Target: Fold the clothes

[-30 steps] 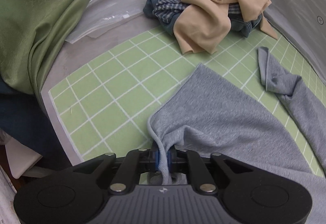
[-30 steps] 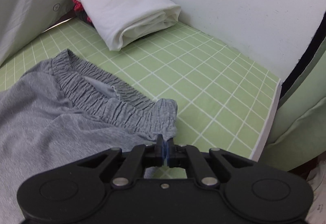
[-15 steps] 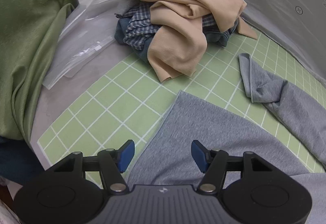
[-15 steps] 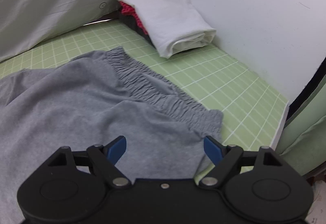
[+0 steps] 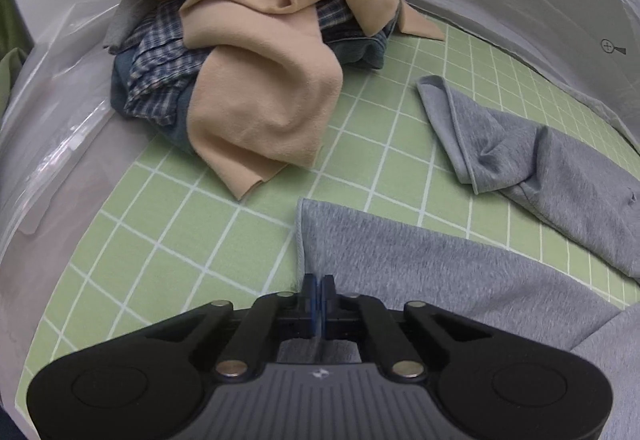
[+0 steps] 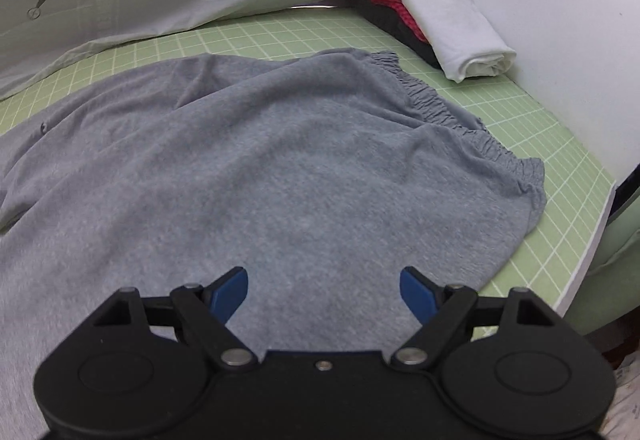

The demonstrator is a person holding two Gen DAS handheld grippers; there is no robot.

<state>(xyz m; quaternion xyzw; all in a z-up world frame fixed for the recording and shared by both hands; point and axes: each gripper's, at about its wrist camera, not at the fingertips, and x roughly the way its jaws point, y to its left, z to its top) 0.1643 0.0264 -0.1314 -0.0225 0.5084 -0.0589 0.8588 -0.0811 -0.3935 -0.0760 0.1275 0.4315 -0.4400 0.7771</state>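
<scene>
2 grippers over 1 pair of grey trousers (image 6: 248,167), spread flat on a green grid mat (image 5: 168,240).

Left gripper (image 5: 319,290): clenched, blue pads pressed together on the hem edge of the near trouser leg (image 5: 420,272), fabric pinched between them and running back under the tool. Hem corner just ahead of the fingertips, the rest of that leg stretching off to the right. Second trouser leg (image 5: 540,163) further out and to the right, apart from the first, its cuff folded over and rumpled.

Right gripper (image 6: 324,286): released, blue pads spread wide, nothing between them but the cloth lying below. Seat of the trousers directly ahead of and beneath the fingers; gathered waistband (image 6: 460,111) further out, to the upper right, near the mat's edge.

Beyond the left gripper: 1 loose heap of clothes (image 5: 248,51), a tan piece draped over checked and blue ones, well apart from the trousers. Beyond the right gripper: 1 folded white cloth (image 6: 452,19) atop red and dark pieces, in the far corner by the wall.
</scene>
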